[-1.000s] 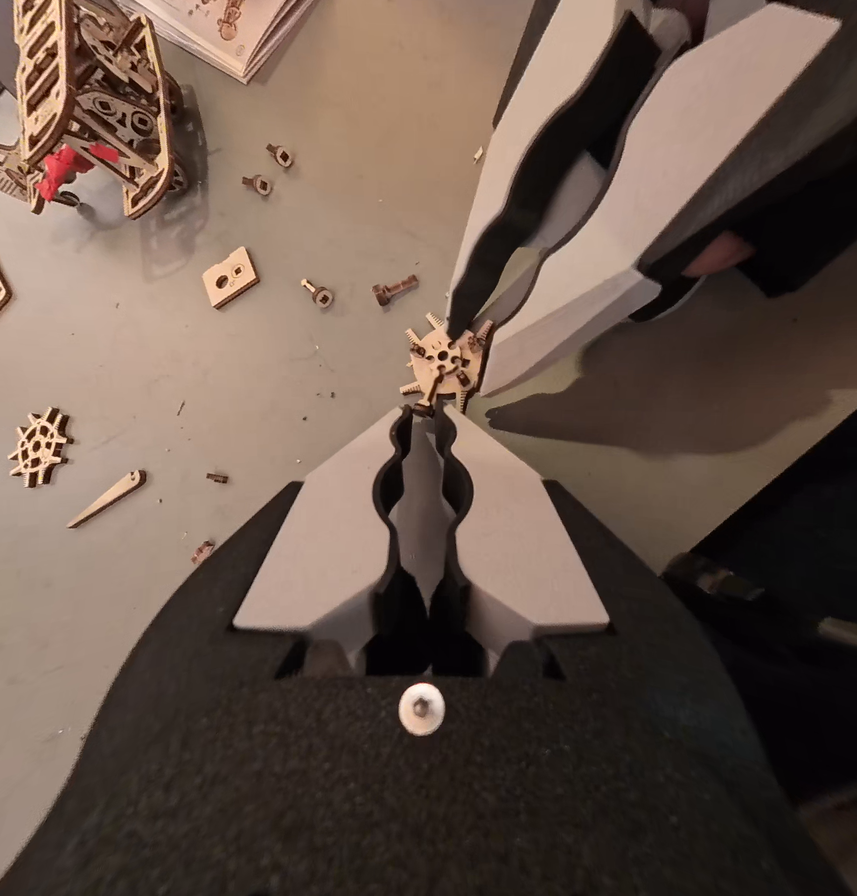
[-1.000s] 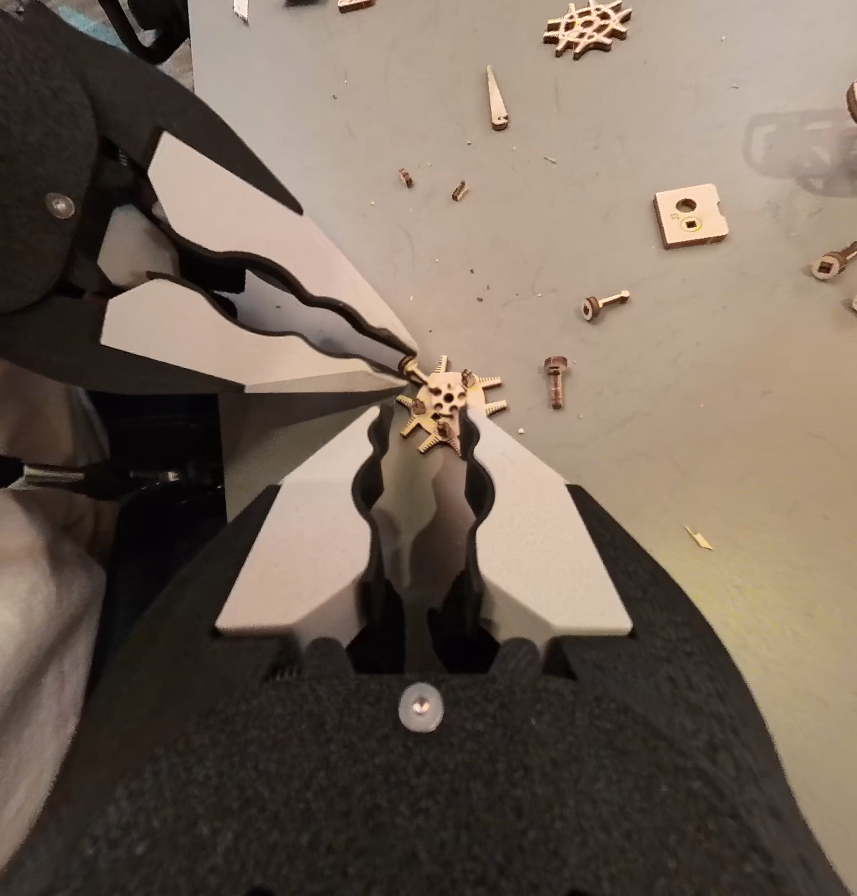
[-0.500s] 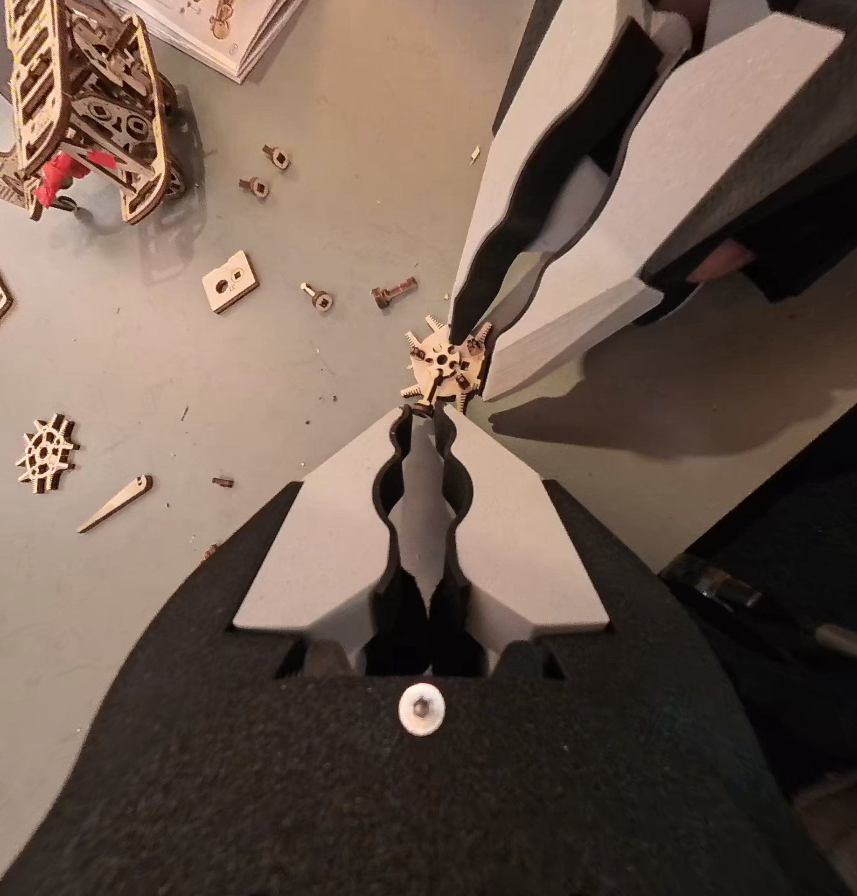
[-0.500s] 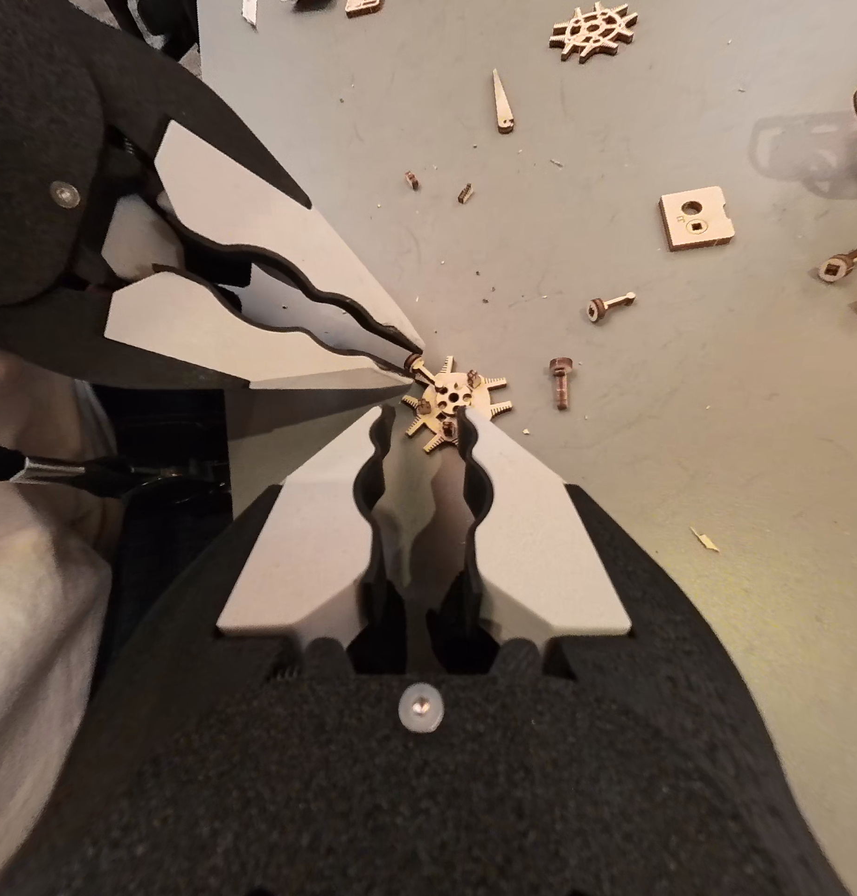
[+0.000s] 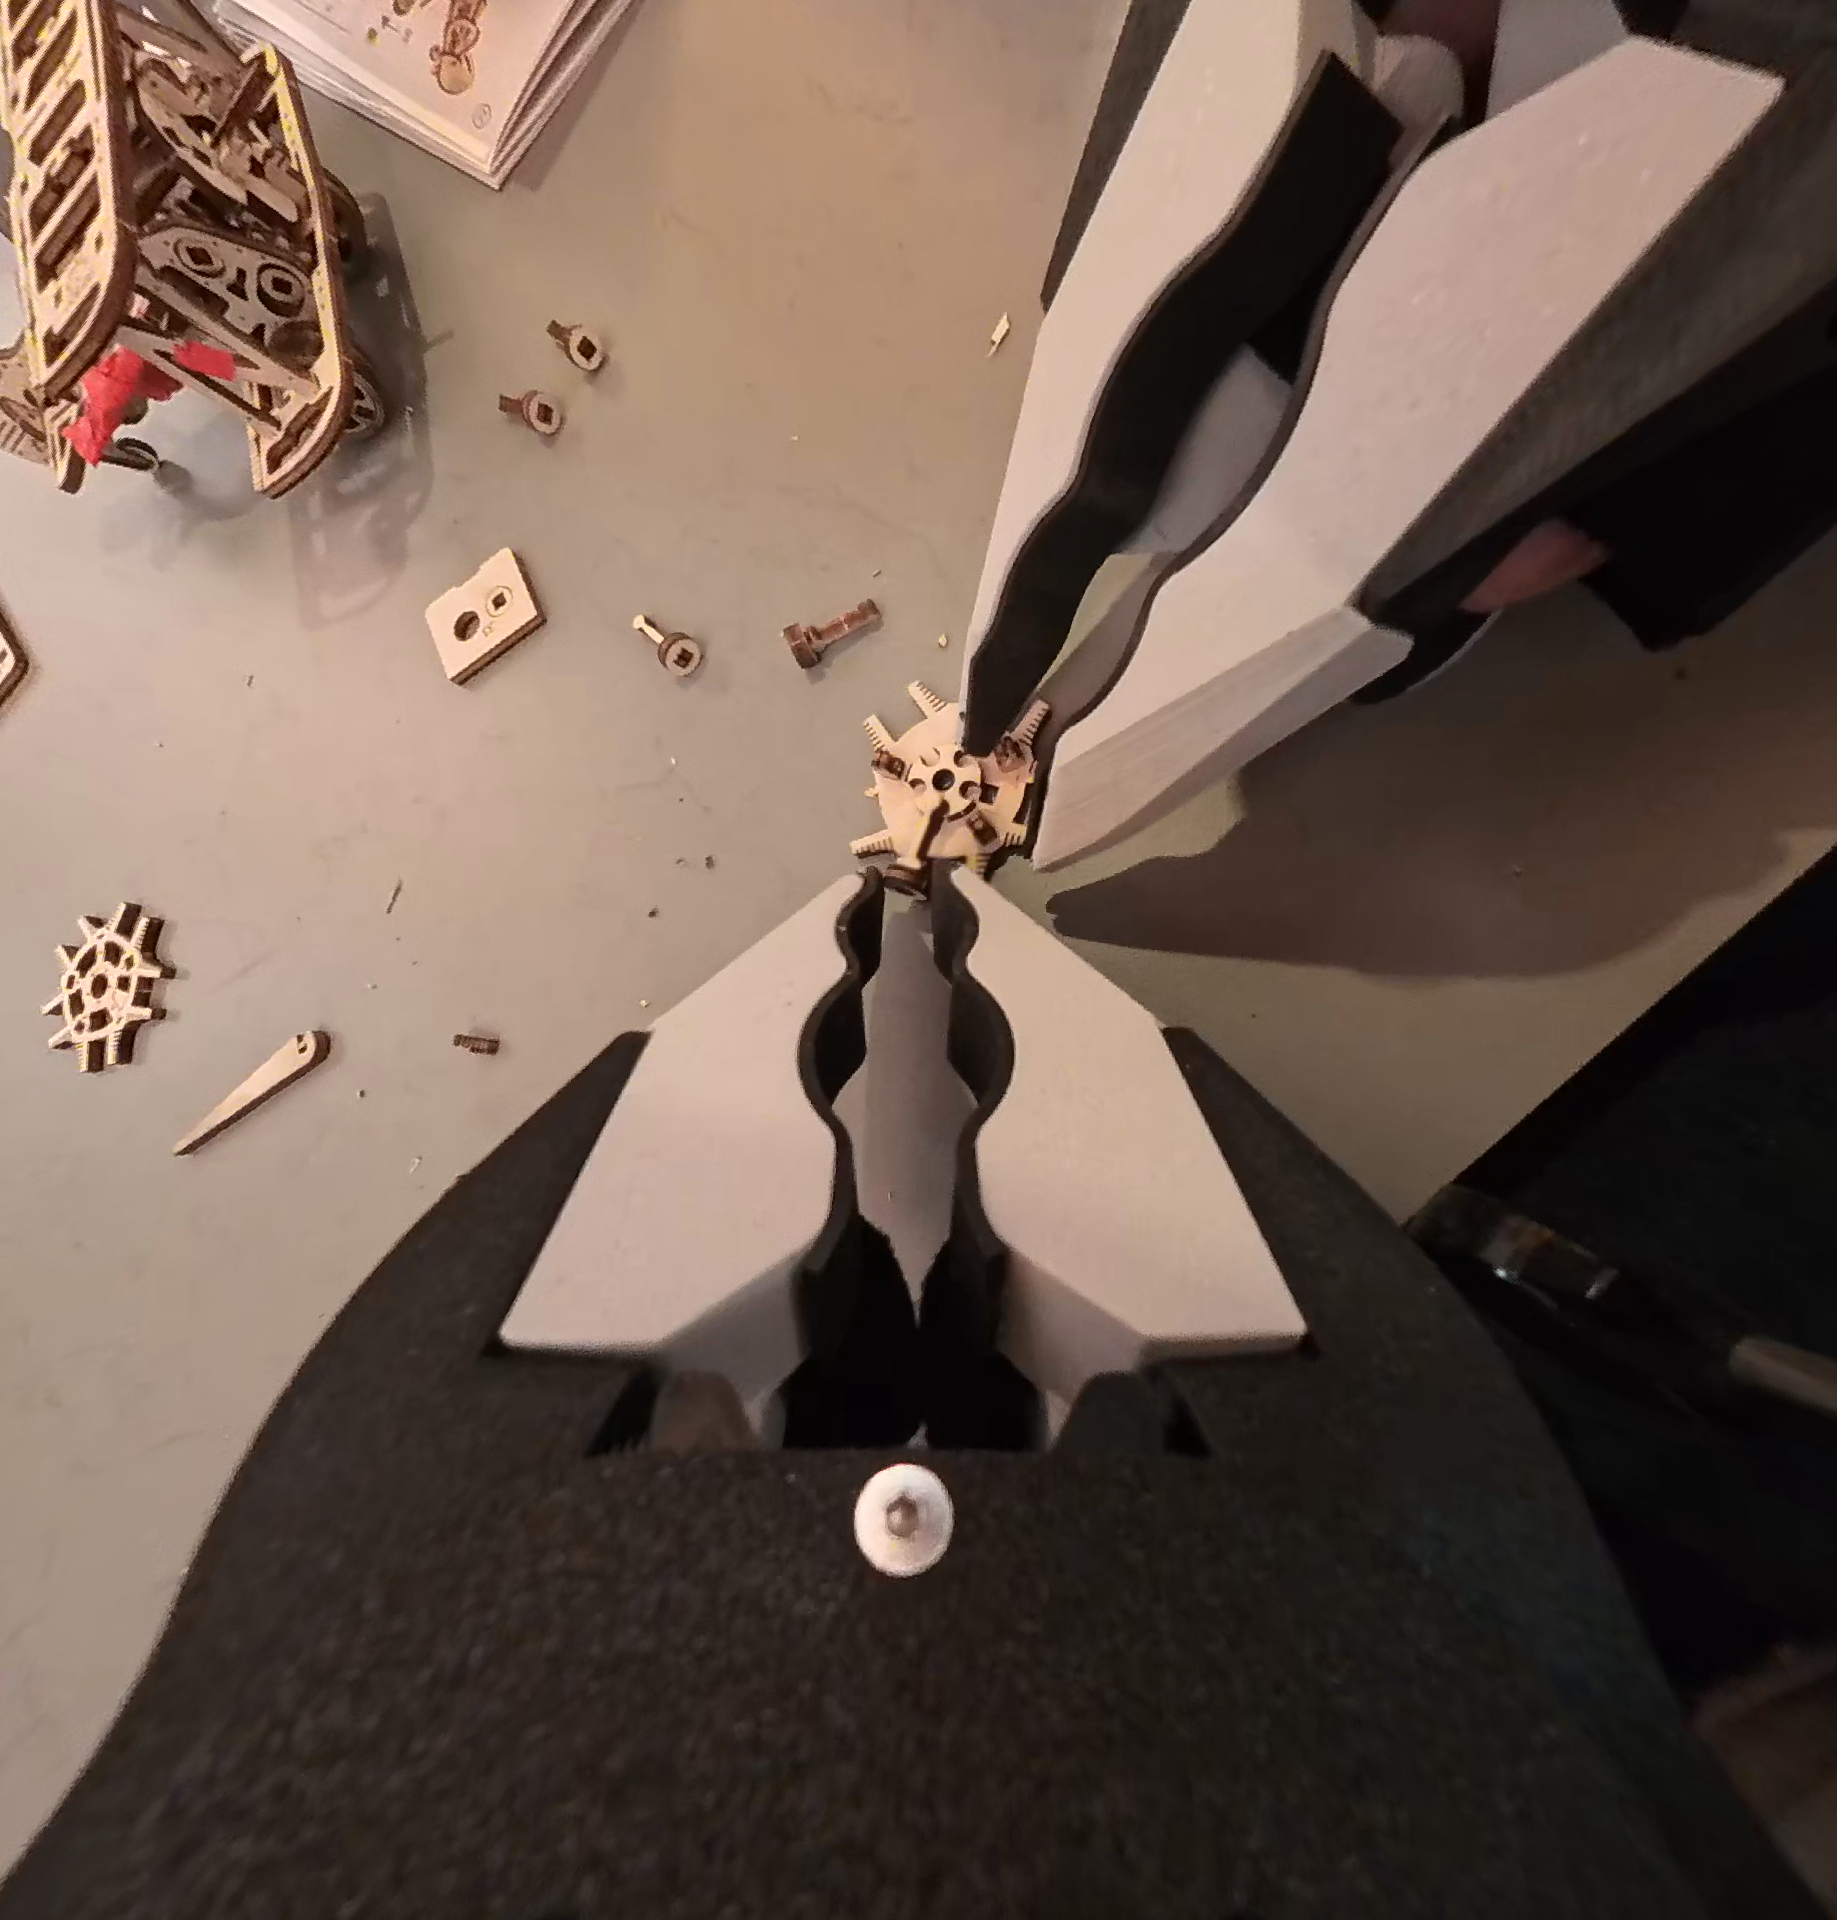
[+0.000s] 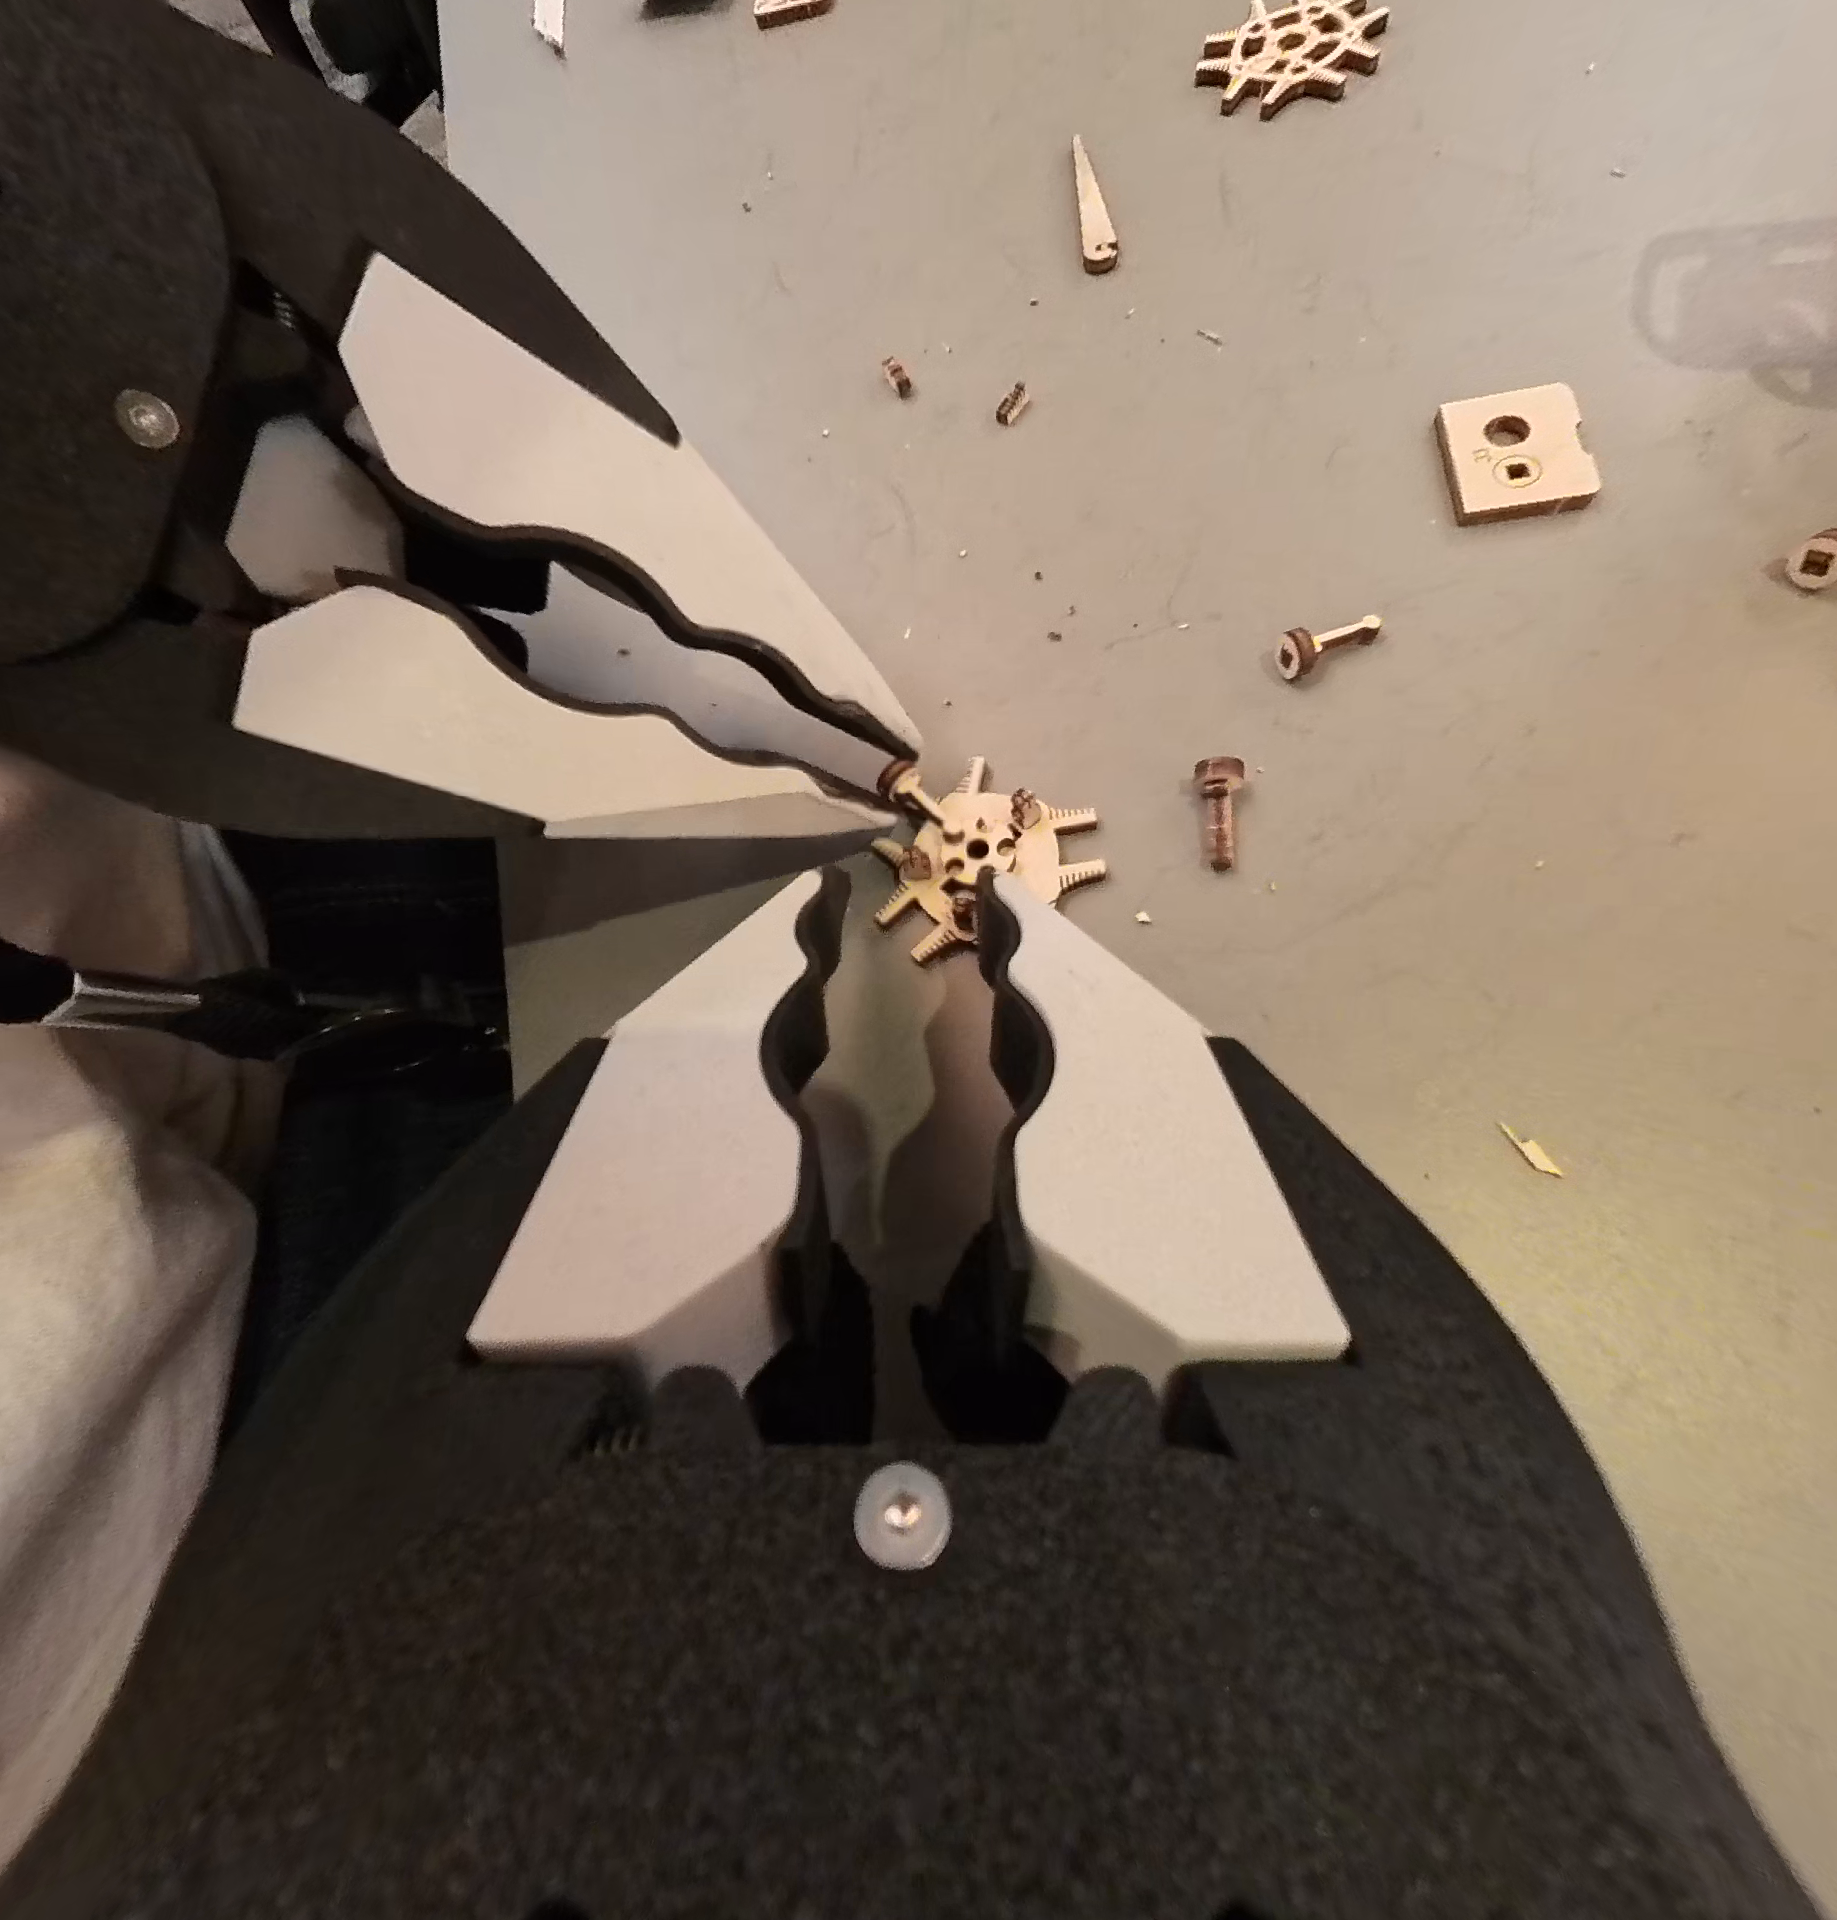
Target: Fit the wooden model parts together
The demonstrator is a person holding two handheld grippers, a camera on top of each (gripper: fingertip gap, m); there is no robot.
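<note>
The left gripper [image 5: 901,881] is levelled low over the grey table [image 5: 270,790], its tips pinched on the dark head of a small wooden pin [image 5: 922,847]. The pin is angled into the toothed wooden disc [image 5: 945,790] at 12 o'clock from those tips. The right gripper [image 6: 909,914], entering from 2 o'clock, is clamped on the disc's rim. The disc is pale, round, with radiating comb-like teeth and several pegs seated.
</note>
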